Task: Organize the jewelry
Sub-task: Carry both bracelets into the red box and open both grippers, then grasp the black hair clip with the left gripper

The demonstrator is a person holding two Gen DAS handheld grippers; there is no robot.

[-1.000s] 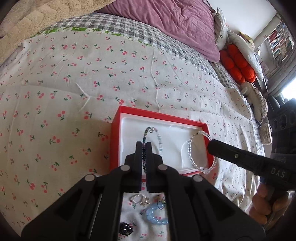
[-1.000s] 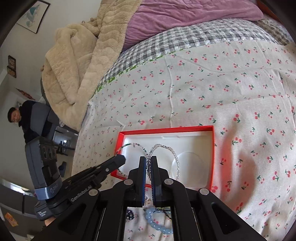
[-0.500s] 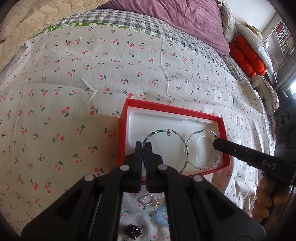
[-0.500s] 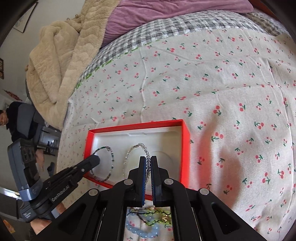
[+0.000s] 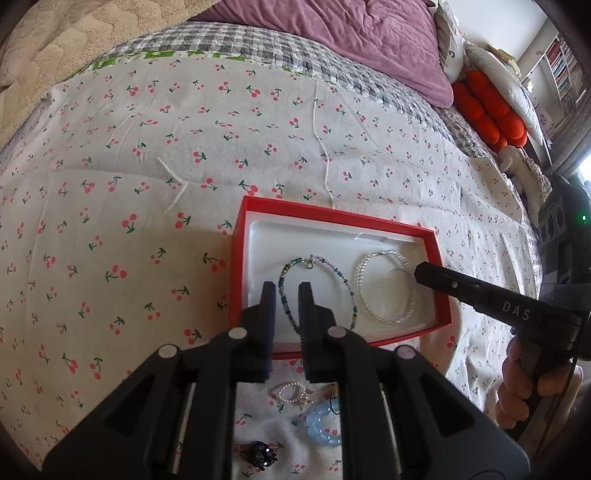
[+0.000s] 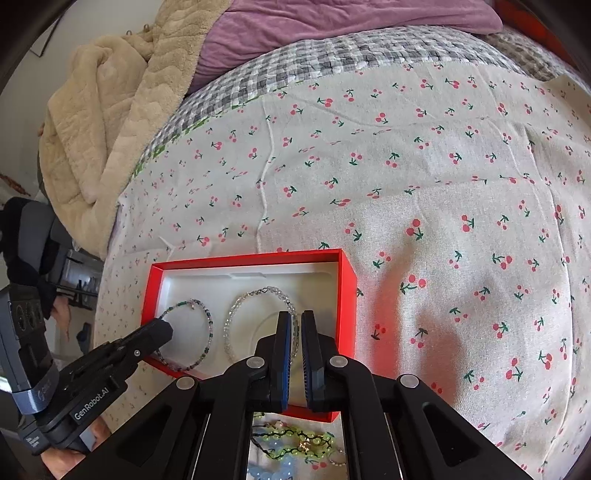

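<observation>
A red box (image 5: 236, 258) with a white liner lies on the cherry-print bedspread; it also shows in the right wrist view (image 6: 347, 295). Inside lie a green-blue beaded bracelet (image 5: 340, 277) (image 6: 208, 325) and a clear beaded bracelet (image 5: 360, 291) (image 6: 231, 321), side by side. My left gripper (image 5: 286, 291) is open over the box's near left part, with the green-blue bracelet's strand between its fingers. My right gripper (image 6: 293, 321) is slightly open over the clear bracelet's right side.
Loose jewelry lies in front of the box: a small pearl ring (image 5: 291, 391), a light blue bead bracelet (image 5: 321, 430), a dark piece (image 5: 258, 454) and a green bead string (image 6: 295, 441). Beige blanket (image 6: 110, 110), purple duvet (image 5: 332, 33) and orange cushion (image 5: 487, 114) lie beyond.
Both grippers have opened and let the two bracelets go; they now lie flat in the box. Both grippers have drawn back a little toward the box's near edge.
</observation>
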